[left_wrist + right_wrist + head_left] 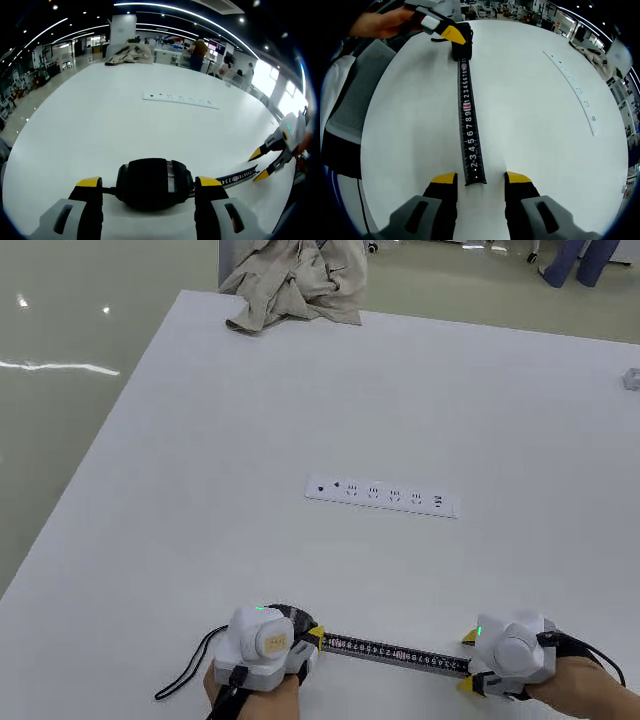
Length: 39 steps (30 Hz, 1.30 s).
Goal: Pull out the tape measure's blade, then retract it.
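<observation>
**Blade out, tip lying loose**

The tape measure sits near the bench's front edge, its black body clenched between the left gripper's fingers. The blade lies drawn out flat toward the right gripper. That gripper's fingers stand apart with the blade's end between them, pinching nothing (whether one finger brushes it I cannot tell). The body looks compact and hard, easy to hold by its flanks. The blade is likely thin, springy steel with slick faces and keen edges, best pinched flat near the tip and guided back slowly.
</observation>
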Motion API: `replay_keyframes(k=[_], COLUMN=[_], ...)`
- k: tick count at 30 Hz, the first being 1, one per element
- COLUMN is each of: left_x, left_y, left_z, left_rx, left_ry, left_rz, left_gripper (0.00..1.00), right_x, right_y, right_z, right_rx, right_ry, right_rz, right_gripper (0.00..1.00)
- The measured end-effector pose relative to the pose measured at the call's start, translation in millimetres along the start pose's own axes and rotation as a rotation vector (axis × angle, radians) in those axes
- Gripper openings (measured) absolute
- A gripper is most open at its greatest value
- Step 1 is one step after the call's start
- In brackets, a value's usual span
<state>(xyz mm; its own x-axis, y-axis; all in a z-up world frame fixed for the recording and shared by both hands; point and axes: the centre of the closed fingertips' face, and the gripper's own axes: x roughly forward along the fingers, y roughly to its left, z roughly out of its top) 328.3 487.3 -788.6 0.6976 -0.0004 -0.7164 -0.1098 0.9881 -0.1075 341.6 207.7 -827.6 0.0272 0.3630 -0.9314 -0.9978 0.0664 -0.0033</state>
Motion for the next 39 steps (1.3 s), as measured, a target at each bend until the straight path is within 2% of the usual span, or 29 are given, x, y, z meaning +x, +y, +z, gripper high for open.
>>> replay_keyframes(k=[12,23,39], left_x=[1.7,2.1,2.3], left_y=[-1.8,-4.6,-7.2], left_z=[-4.1,-5.3,-5.1], left_rx=[0.018,0.03,0.036], left_ry=[0.009,0.008,-0.009], left_rz=[0.001,-0.008,-0.02], left_gripper=[0.7,0.66,0.62], right_x=[0.4,0.0,-0.1], right_y=[7.7,9.8,9.8], right_z=[0.2,-0.2,-0.1], right_rx=[-0.051,-0.058,-0.054], right_ry=[0.001,0.005,0.009], right_rz=[0.029,0.034,0.032], right_gripper=[0.21,0.16,0.15])
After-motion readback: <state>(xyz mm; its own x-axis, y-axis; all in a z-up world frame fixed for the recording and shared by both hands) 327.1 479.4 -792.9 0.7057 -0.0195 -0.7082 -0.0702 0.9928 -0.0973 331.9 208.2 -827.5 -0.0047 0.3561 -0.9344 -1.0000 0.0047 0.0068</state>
